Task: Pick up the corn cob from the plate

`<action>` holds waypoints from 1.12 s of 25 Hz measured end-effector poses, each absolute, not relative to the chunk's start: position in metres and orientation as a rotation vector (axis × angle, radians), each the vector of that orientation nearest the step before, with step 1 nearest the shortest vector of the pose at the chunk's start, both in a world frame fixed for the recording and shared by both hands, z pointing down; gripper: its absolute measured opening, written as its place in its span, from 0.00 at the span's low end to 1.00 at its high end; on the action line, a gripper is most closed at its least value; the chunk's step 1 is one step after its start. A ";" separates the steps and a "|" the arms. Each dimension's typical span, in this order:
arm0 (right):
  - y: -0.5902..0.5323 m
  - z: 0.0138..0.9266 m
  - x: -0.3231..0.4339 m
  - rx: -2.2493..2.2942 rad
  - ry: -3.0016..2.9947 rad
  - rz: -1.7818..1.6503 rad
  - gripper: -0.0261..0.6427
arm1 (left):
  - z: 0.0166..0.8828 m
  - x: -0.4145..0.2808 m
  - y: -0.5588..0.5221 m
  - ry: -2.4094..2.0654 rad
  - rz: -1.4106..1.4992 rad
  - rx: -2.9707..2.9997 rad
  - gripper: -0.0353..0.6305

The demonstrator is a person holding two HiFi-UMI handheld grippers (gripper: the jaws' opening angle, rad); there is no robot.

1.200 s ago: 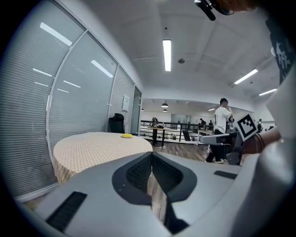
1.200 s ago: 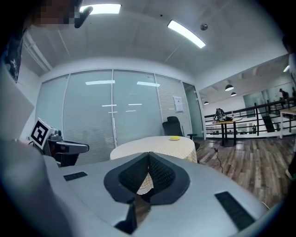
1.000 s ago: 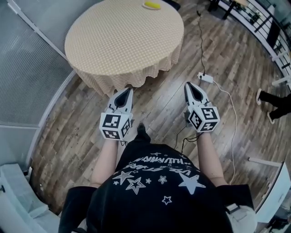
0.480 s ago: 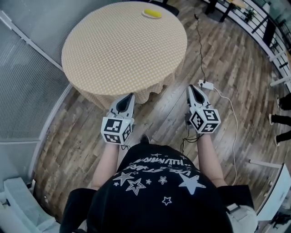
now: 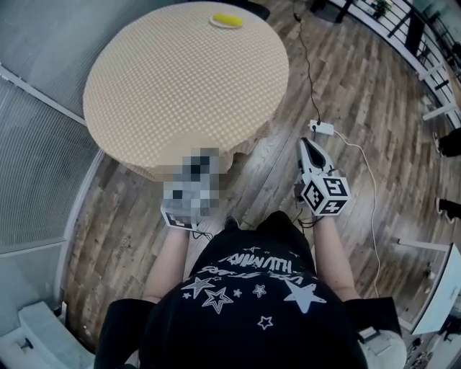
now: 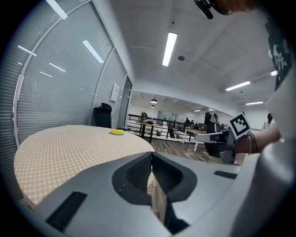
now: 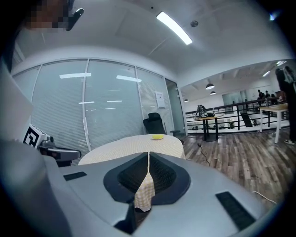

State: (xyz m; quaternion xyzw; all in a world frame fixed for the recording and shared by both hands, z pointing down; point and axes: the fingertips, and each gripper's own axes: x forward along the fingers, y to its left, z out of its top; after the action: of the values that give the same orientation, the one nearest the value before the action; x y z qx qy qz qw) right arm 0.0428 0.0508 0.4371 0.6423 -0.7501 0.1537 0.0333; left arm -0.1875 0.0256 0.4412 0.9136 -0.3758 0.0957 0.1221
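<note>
Wood-plank flooring (image 5: 360,94) is seen around a round surface (image 5: 166,86) covered by a beige checked cloth, with a glass wall (image 5: 36,144) beside it. The corn cob (image 5: 227,19) is located on a small plate (image 5: 213,23) at the far edge of the surface, well apart from both tools. The left tool (image 6: 151,155) is held at the near edge of the surface, its jaws closed together. The right tool (image 5: 309,143) is held over the floor, beside the surface, and its jaws are likewise pressed together. A white power adapter (image 5: 322,127) with its cable is seen on the floor just ahead of the right tool.
</note>
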 end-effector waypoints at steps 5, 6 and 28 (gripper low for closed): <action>0.035 0.449 0.071 1.987 -2.311 0.503 0.08 | 0.449 -0.160 0.016 -1.062 0.282 2.643 0.07; 0.031 0.453 0.076 1.976 -2.317 0.510 0.08 | 0.450 -0.157 0.014 -1.072 0.286 2.639 0.07; -0.149 0.457 0.219 1.623 -2.605 0.540 0.08 | 0.437 -0.022 -0.101 -1.517 0.268 2.405 0.07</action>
State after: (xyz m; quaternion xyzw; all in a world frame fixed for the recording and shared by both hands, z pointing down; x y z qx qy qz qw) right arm 0.2191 -0.1494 0.4568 0.5207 -0.8359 0.1731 0.0125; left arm -0.0216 -0.1005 0.4366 0.8336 -0.5256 0.0927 0.1424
